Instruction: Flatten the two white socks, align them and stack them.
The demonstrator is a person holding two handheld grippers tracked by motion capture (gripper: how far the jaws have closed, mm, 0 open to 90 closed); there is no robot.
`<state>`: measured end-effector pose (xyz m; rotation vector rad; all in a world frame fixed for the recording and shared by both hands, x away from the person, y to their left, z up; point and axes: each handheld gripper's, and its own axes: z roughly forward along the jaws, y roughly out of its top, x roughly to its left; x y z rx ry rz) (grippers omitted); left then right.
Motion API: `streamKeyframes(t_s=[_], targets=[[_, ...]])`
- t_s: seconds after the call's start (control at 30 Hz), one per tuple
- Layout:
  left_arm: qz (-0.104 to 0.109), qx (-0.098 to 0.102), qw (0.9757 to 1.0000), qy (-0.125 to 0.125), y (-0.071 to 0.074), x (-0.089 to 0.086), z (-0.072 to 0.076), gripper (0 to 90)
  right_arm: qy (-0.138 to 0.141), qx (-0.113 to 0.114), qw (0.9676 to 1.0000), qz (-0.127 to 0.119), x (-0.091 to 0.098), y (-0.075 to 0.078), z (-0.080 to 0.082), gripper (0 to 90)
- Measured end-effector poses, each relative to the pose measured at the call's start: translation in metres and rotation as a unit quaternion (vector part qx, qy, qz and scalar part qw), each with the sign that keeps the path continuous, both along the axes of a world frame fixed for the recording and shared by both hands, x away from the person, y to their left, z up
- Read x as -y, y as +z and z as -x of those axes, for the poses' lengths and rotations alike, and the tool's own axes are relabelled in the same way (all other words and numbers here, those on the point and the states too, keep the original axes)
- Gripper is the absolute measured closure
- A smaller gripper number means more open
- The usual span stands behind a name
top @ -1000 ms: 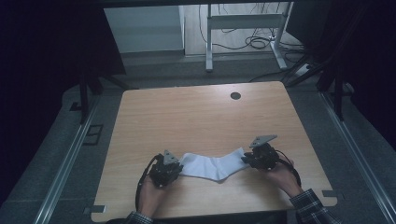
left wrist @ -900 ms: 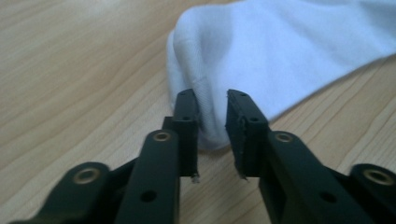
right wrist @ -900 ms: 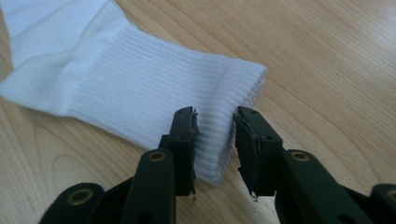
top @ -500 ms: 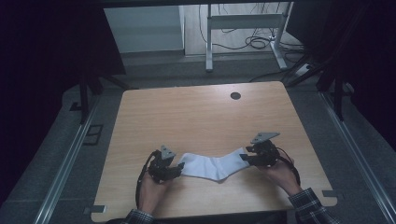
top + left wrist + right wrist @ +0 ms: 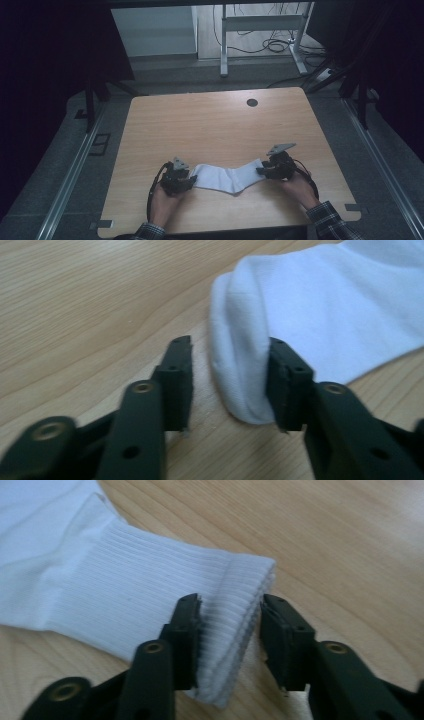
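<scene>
Item: white sock (image 5: pixel 227 177), laid flat on the wooden surface (image 5: pixel 210 125) near its front edge, between your two hands, bent in a shallow V.

Left tool (image 5: pixel 179 178): at the sock's rounded toe end. In the left gripper view your left tool (image 5: pixel 229 382) stands open, the toe's edge lying in the gap; one jaw touches the fabric, the other stands clear on bare wood. Nothing is clamped.

Right tool (image 5: pixel 274 166): at the sock's ribbed cuff. In the right gripper view your right tool (image 5: pixel 230 637) is parted around the cuff's (image 5: pixel 150 595) folded edge, one jaw against the ribbing, the other just apart from it.

Hidden: from the high view both sock ends sit under the tool bodies, so contact cannot be judged there. Your forearms are cut off at the bottom edge.
</scene>
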<state>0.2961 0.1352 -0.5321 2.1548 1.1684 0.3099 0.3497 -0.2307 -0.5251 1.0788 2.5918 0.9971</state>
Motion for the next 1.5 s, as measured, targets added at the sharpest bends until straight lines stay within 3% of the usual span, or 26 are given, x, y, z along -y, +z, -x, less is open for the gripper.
streamKeyframes(t_s=[0.2, 0.37, 0.67, 1.13, 1.33, 1.5], targets=[[0.025, -0.016, 0.9995, -0.014, -0.001, -0.001, -0.003, 80.7, -0.002, -0.019, 0.9998, -0.002, -0.002, 0.002, 0.001, 75.7], [0.026, -0.011, 0.9995, -0.014, 0.005, -0.001, -0.007, 82.6, 0.007, -0.002, 0.9999, 0.014, -0.006, 0.007, 0.003, 78.0], [0.038, 0.018, 0.9990, -0.012, 0.029, -0.002, -0.022, 82.2, 0.002, 0.023, 0.9997, -0.001, -0.002, 0.027, -0.002, 78.1], [0.022, 0.053, 0.9983, 0.002, 0.063, 0.004, -0.064, 81.6, -0.027, 0.067, 0.9974, -0.007, 0.000, 0.071, -0.034, 78.1], [0.001, 0.062, 0.9979, 0.015, 0.063, 0.008, -0.084, 81.4, -0.036, 0.068, 0.9970, 0.000, -0.006, 0.071, -0.053, 77.9], [-0.018, 0.064, 0.9974, 0.028, 0.054, 0.012, -0.097, 81.3, -0.043, 0.063, 0.9971, 0.003, -0.011, 0.063, -0.066, 77.9]])
